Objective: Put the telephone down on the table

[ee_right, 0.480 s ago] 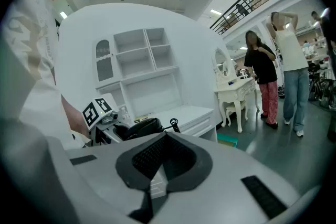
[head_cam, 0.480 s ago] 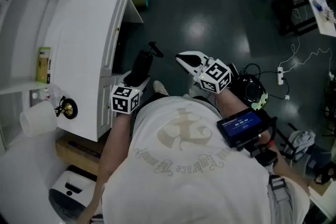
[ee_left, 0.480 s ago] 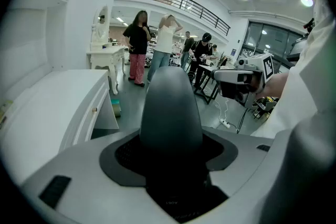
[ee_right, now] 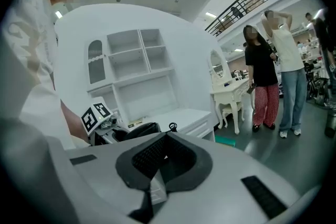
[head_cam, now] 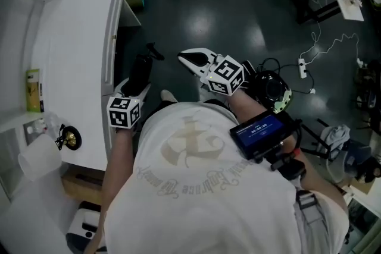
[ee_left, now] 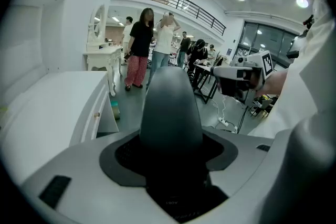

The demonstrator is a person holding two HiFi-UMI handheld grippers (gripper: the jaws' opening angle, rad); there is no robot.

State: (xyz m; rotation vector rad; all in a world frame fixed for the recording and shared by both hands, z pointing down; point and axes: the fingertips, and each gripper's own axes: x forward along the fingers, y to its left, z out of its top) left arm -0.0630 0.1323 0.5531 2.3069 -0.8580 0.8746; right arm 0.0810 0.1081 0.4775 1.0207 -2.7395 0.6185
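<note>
In the head view my left gripper (head_cam: 133, 86) is shut on a black telephone handset (head_cam: 143, 68), held over the dark floor just off the right edge of the white table (head_cam: 71, 62). The left gripper view shows the rounded handset (ee_left: 170, 113) standing up between the wide-set jaws. My right gripper (head_cam: 189, 58) hangs to the right of it over the floor, shut and empty; its own view shows the black pads (ee_right: 137, 157) together. A small black and gold object (head_cam: 68, 138) sits on the table's near corner.
A green box (head_cam: 33, 90) lies at the table's left side. White shelving (ee_right: 134, 65) rises behind the table. Two people (ee_right: 270, 76) stand beside a white dressing table (ee_right: 236, 93). A power strip and cable (head_cam: 302, 71) lie on the floor at right.
In the head view the table and both grippers sit further up and left than before. The left gripper still holds the handset and the right stays shut.
</note>
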